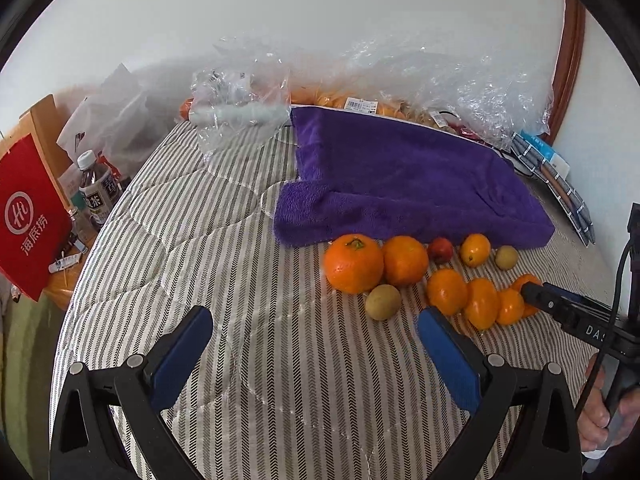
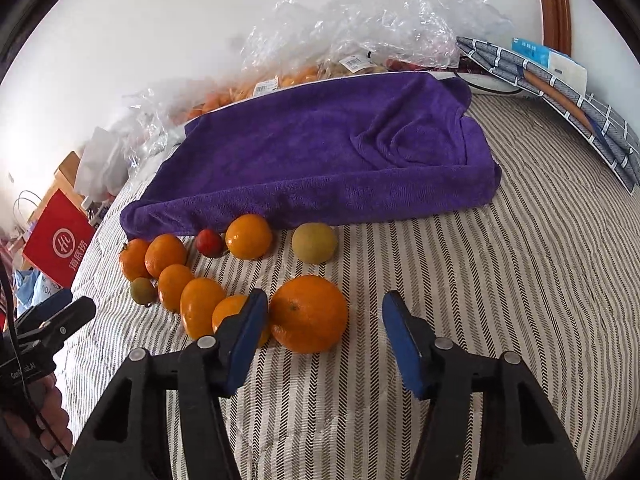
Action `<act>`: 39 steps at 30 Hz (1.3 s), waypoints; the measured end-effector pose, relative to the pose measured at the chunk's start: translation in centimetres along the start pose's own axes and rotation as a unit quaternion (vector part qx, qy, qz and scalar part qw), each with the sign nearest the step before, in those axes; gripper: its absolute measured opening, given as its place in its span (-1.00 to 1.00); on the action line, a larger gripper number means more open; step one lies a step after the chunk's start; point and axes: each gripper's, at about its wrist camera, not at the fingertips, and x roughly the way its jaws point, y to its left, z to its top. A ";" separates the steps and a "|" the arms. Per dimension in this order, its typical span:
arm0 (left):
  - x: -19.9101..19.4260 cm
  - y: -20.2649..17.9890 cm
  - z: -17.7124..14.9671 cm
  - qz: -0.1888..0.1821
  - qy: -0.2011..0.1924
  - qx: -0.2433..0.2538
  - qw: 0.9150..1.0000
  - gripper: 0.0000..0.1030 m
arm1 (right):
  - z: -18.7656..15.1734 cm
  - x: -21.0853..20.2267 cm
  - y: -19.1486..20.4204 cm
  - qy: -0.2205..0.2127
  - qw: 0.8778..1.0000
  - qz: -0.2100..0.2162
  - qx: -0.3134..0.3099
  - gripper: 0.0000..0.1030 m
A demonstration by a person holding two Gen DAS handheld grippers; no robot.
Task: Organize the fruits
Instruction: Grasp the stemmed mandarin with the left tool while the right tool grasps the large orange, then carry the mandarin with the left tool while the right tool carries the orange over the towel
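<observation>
Blue-padded fingers of the right tool (image 2: pixel 324 340) gape wide and grip nothing, the left pad hiding part of a small orange (image 2: pixel 230 314) and standing just beside the big orange (image 2: pixel 310 314) that lies in the gap. Oranges form a row running from that fruit toward the far left, ending near a green fruit (image 2: pixel 143 291), with more fruit along the near edge of the purple towel (image 2: pixel 320 152) on the striped bed (image 2: pixel 520 280). Left tool (image 1: pixel 316 340) is also spread wide and empty over bare bedding, and what the towel covers is hidden.
</observation>
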 end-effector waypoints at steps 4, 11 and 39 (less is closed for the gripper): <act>0.3 -0.1 0.2 -0.002 0.001 -0.003 1.000 1.00 | -0.1 -0.1 0.4 0.008 1.000 0.004 -0.016 0.07; 0.7 0.0 0.6 -0.025 -0.002 -0.023 0.999 1.00 | -0.3 0.5 1.0 0.008 0.999 -0.005 -0.036 -0.20; 5.4 1.3 2.2 -0.050 0.026 -0.012 0.998 -0.19 | -0.9 -0.4 -2.5 -0.024 0.997 -0.065 -0.035 -0.11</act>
